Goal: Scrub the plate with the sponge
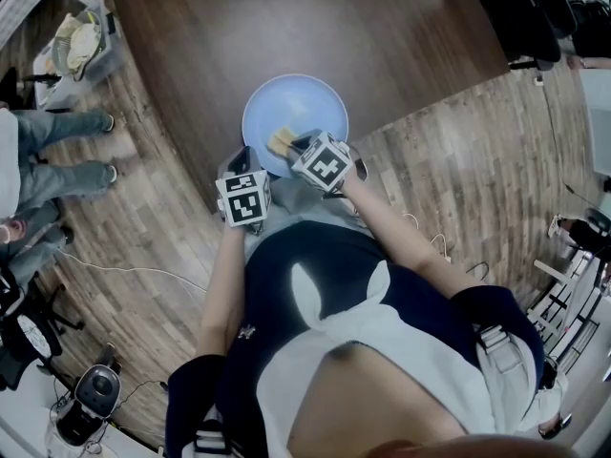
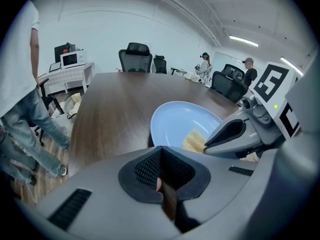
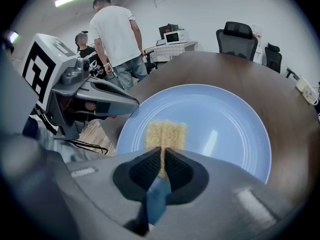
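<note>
Right gripper view: right gripper (image 3: 163,154) pinches sponge (image 3: 165,133) by its near end, resting on plate (image 3: 225,124) at table's (image 1: 286,27) near edge. Sponge judged soft, light; plate stiff, likely slippery, unheld. Left gripper (image 2: 161,159) is pressed together, empty.

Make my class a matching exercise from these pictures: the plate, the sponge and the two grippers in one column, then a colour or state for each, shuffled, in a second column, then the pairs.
Column one
1. plate
2. sponge
3. left gripper
4. right gripper

Column two
A. jaws shut on the scrubbing pad
B. light blue, lying on the brown table
C. pale yellow, clamped over the dish
D. jaws together, nothing seen between them

Pairs: 1-B, 2-C, 3-D, 4-A
</note>
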